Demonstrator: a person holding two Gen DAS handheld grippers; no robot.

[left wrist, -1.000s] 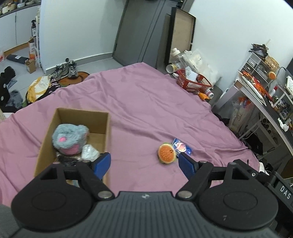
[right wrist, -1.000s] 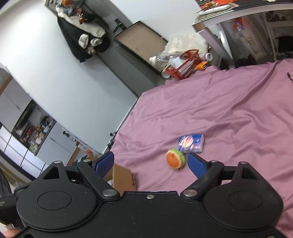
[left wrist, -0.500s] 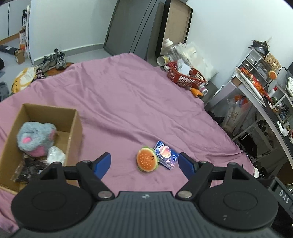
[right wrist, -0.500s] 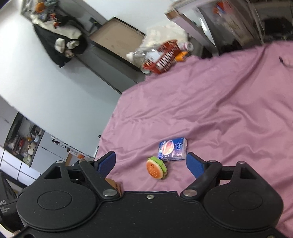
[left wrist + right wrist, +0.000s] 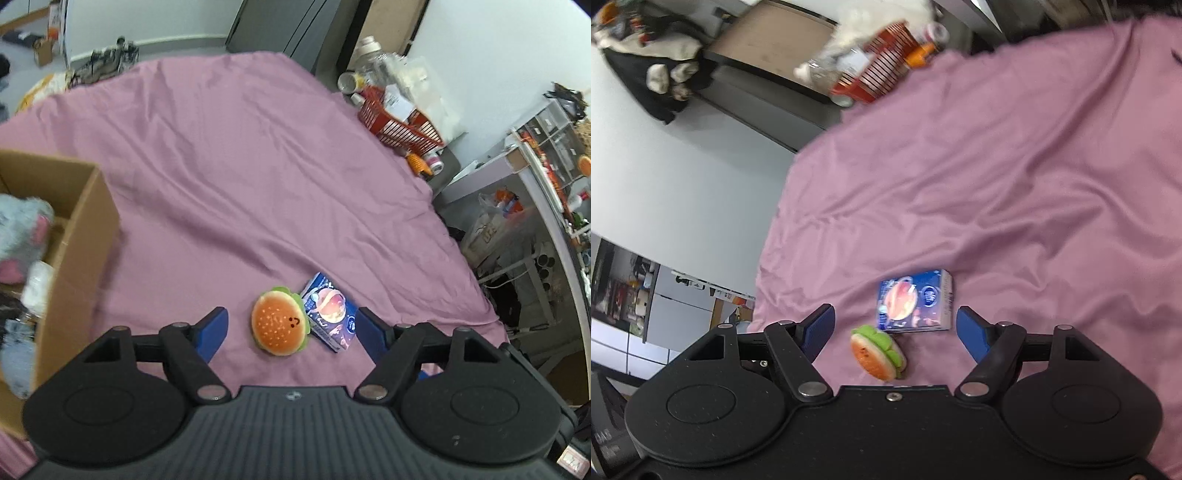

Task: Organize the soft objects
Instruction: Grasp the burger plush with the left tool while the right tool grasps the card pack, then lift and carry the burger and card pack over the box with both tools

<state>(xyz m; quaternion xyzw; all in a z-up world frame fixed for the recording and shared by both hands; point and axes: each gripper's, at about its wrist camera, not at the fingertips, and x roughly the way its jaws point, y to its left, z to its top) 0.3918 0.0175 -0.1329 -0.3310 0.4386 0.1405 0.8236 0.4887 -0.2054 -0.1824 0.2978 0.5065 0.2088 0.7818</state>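
Observation:
A small plush hamburger (image 5: pixel 279 326) lies on the purple bedsheet (image 5: pixel 240 166), touching a blue tissue pack (image 5: pixel 330 312) on its right. My left gripper (image 5: pixel 291 332) is open, its blue fingers either side of the burger and just above it. In the right wrist view the burger (image 5: pixel 879 354) and the tissue pack (image 5: pixel 914 301) sit between the fingers of my open right gripper (image 5: pixel 894 328). A cardboard box (image 5: pixel 74 251) at the left holds a grey and pink plush toy (image 5: pixel 22 236) and other soft items.
A red basket (image 5: pixel 400 120) with bottles stands at the far edge of the bed. A cluttered desk and shelves (image 5: pixel 546 192) line the right side. Shoes and bags lie on the floor at the far left (image 5: pixel 107 61).
Both grippers have moved closer to the burger and tissue pack, which now sit between their fingers. The left view has swung right, pushing the box to the left edge.

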